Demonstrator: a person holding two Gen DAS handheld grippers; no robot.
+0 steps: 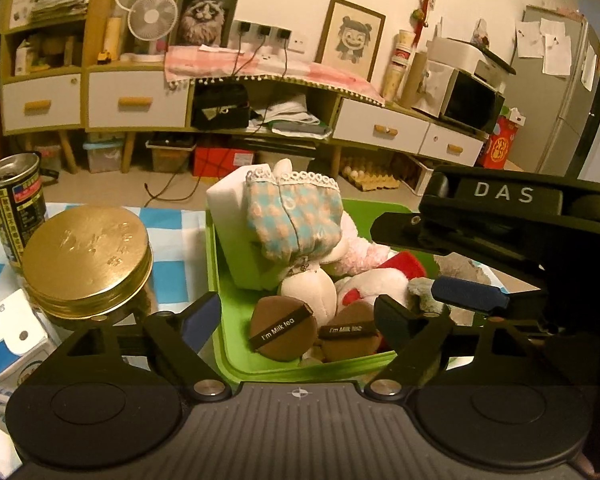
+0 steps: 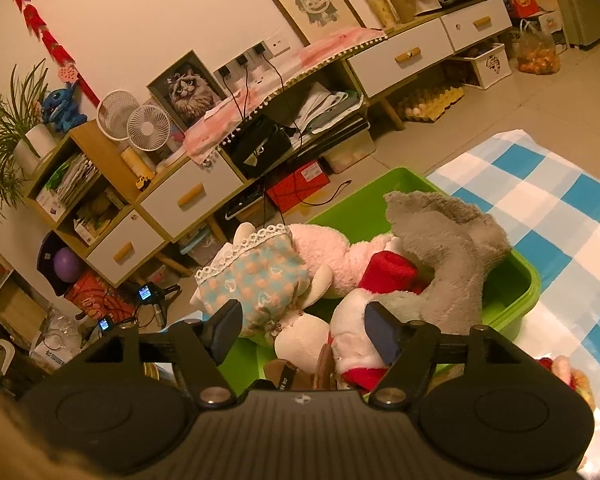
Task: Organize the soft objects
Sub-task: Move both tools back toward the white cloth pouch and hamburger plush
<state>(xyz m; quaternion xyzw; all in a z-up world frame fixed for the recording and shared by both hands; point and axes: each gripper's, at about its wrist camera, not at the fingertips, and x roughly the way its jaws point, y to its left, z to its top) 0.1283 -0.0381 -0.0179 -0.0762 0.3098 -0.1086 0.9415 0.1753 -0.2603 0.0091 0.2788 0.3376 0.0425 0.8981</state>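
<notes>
Green bin [image 1: 236, 364] brims with plush toys [image 2: 452, 252]; both grippers [image 1: 296, 320] [image 2: 304, 328] hover released, and the twelve-o'clock doll [image 1: 296, 220] may topple out.

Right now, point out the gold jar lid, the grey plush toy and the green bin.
gold jar lid [image 1: 85, 254], left wrist view, middle of the flat top.
grey plush toy [image 2: 452, 248], right wrist view, middle of its furry body.
green bin [image 2: 518, 296], right wrist view, right-hand wall.

Blue-checked tablecloth [image 2: 540, 200] under green bin [image 1: 236, 344], gold-lidded jar [image 1: 86, 256], can [image 1: 16, 204].
</notes>
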